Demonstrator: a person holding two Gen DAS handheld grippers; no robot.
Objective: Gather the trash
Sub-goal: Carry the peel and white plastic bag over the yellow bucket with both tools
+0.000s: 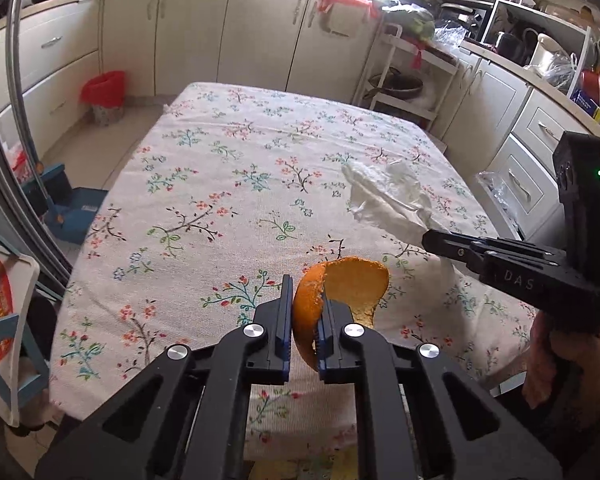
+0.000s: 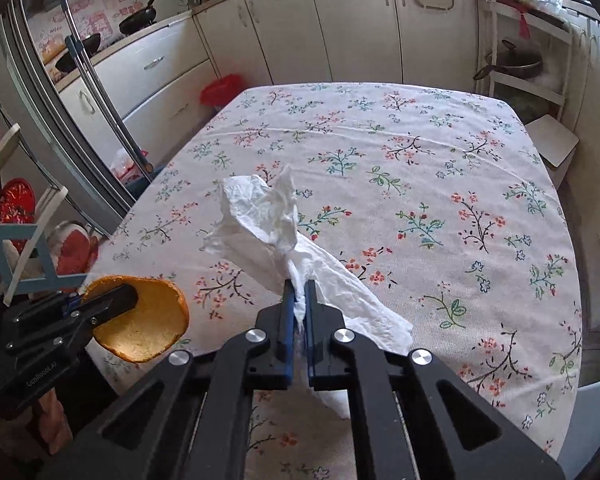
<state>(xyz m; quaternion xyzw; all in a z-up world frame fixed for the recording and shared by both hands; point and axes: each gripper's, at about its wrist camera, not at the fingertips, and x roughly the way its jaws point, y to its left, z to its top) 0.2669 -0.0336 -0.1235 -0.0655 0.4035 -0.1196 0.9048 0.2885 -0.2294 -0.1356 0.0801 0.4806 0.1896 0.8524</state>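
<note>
While the curved orange peel (image 1: 340, 292) is being pinched in the left tongs (image 1: 305, 320) and the crumpled white paper tissue (image 2: 276, 232) in the right tongs (image 2: 299, 300), both are being held above the floral-clothed surface (image 1: 220, 184), with the red-lined bin (image 1: 104, 96) lying far left, nearer the left tongs.

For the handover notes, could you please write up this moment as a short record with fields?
setting: kitchen table under a floral tablecloth
left gripper: shut on the orange peel
right gripper: shut on the white tissue
other trash on table: none visible
bin: red-lined bin on the floor beyond the table's far left corner
</note>
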